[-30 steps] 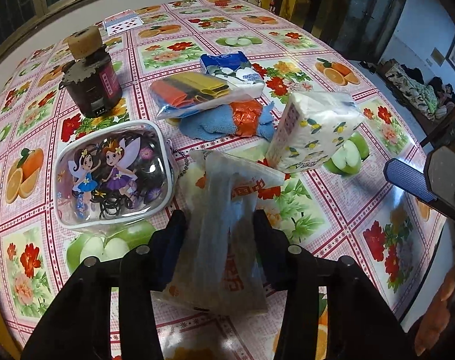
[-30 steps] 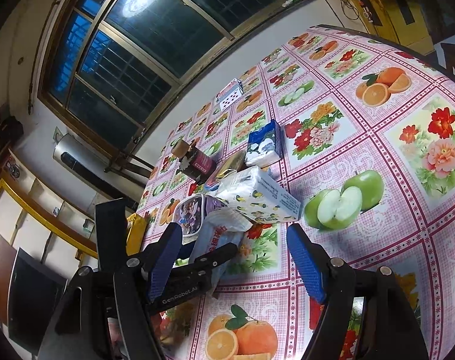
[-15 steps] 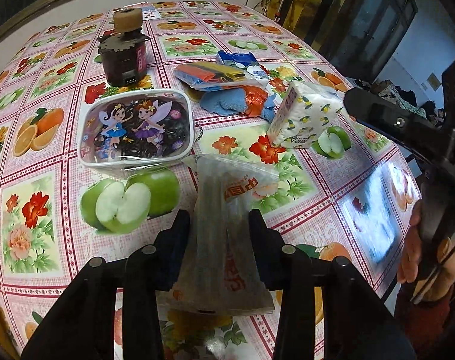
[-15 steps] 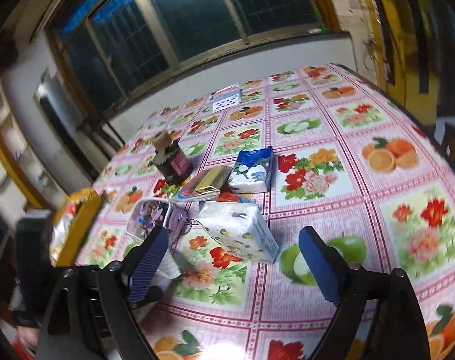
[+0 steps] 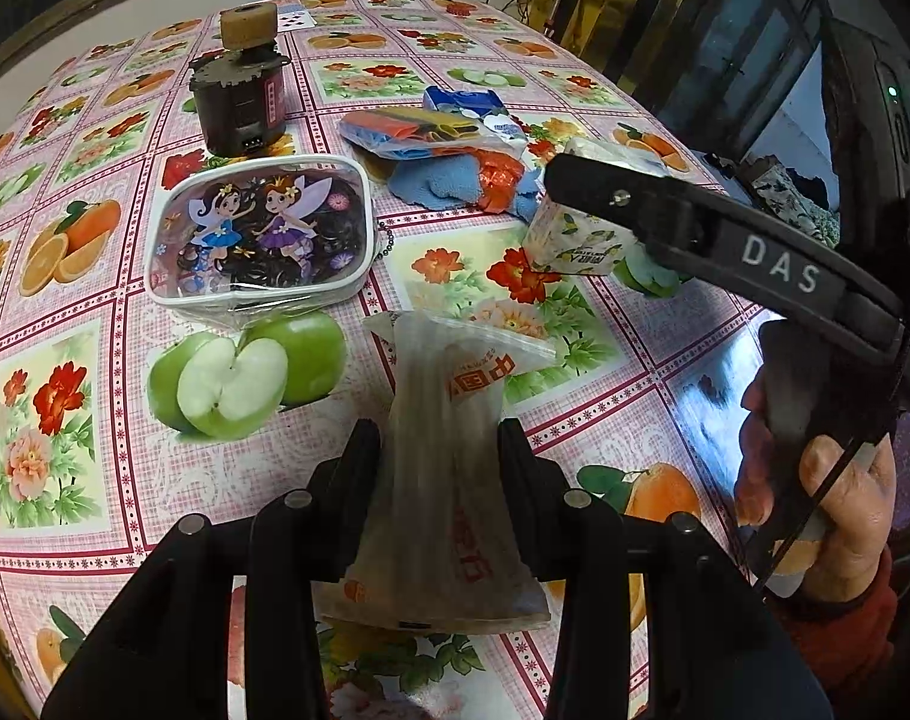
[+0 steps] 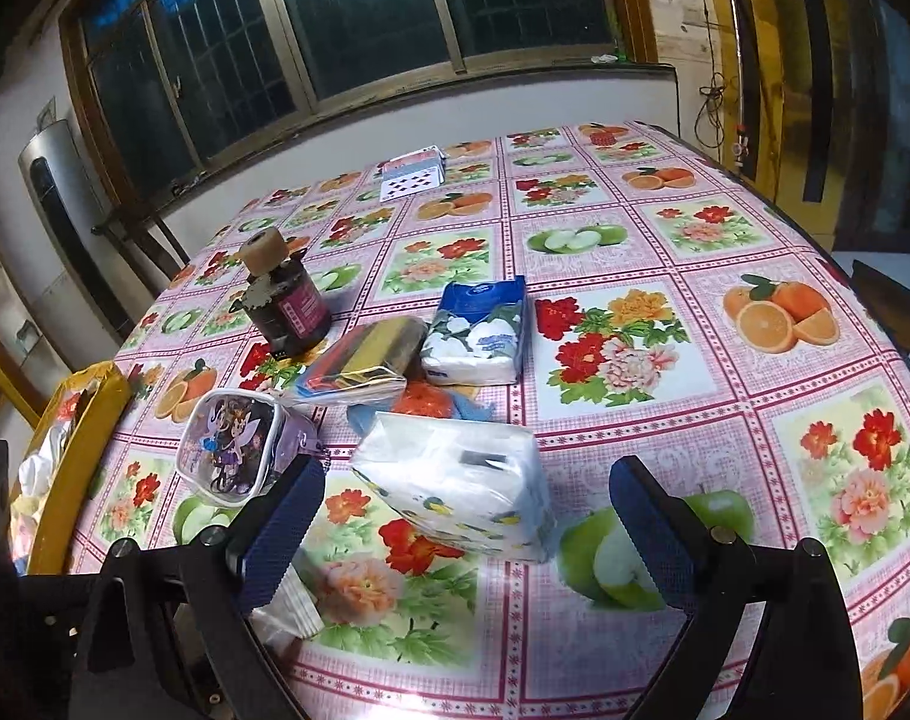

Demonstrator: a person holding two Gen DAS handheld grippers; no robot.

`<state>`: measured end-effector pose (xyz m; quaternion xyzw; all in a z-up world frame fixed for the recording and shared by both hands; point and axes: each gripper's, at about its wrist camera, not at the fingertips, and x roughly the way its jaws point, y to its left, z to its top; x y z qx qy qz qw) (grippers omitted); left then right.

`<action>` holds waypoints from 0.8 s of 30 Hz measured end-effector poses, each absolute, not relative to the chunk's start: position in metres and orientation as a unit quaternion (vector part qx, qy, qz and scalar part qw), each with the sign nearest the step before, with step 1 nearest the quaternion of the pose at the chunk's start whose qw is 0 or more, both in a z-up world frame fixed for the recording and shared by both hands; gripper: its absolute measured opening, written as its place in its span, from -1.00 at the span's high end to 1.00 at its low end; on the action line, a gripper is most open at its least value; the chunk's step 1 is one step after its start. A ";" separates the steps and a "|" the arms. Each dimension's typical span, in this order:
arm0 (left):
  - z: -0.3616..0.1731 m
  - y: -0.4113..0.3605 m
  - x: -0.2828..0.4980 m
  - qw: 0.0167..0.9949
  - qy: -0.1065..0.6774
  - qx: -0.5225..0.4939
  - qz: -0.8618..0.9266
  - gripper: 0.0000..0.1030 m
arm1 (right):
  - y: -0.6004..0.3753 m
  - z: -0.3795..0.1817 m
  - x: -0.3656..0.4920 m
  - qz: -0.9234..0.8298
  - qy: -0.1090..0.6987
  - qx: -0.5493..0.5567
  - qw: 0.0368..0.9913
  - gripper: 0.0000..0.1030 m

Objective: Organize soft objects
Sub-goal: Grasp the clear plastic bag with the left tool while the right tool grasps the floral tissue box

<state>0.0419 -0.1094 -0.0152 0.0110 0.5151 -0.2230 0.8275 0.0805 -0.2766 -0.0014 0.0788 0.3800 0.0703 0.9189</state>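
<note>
The left wrist view looked down steeply from close above the table [image 5: 65, 360], facing its far edge and the wall, with its own fingers [image 5: 359, 474] filling the lower frame. The right wrist view sat lower and further back, looking across the table [image 6: 725, 360] toward the windows [image 6: 359, 18] at the top of the frame. Both views shared the pouch [image 5: 257, 228] [image 6: 233, 444], jar [image 5: 239, 96] [image 6: 281, 300], blue pack [image 5: 467, 108] [image 6: 485, 330] and tissue pack [image 5: 569, 234] [image 6: 455, 480]. The left view also caught the right tool [image 5: 725, 240] at its right edge.
</note>
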 end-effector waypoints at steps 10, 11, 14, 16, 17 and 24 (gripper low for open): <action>-0.010 -0.097 0.034 0.823 0.512 -0.019 -0.247 0.26 | -0.300 0.003 0.062 0.118 0.379 0.172 0.902 -0.01; -0.009 -0.095 0.033 0.821 0.512 -0.027 -0.252 0.26 | -0.299 0.007 0.059 0.122 0.374 0.175 0.902 -0.01; -0.004 -0.087 0.030 0.819 0.509 -0.044 -0.261 0.26 | -0.290 0.019 0.051 0.141 0.366 0.176 0.903 -0.01; 0.000 -0.082 0.027 0.820 0.505 -0.053 -0.263 0.26 | -0.281 0.026 0.047 0.156 0.362 0.178 0.901 -0.01; 0.002 -0.077 0.026 0.821 0.504 -0.058 -0.264 0.26 | -0.275 0.030 0.046 0.164 0.362 0.176 0.901 -0.01; 0.026 -0.027 0.011 0.843 0.476 -0.084 -0.237 0.26 | -0.210 0.048 0.049 0.234 0.363 0.157 0.888 -0.01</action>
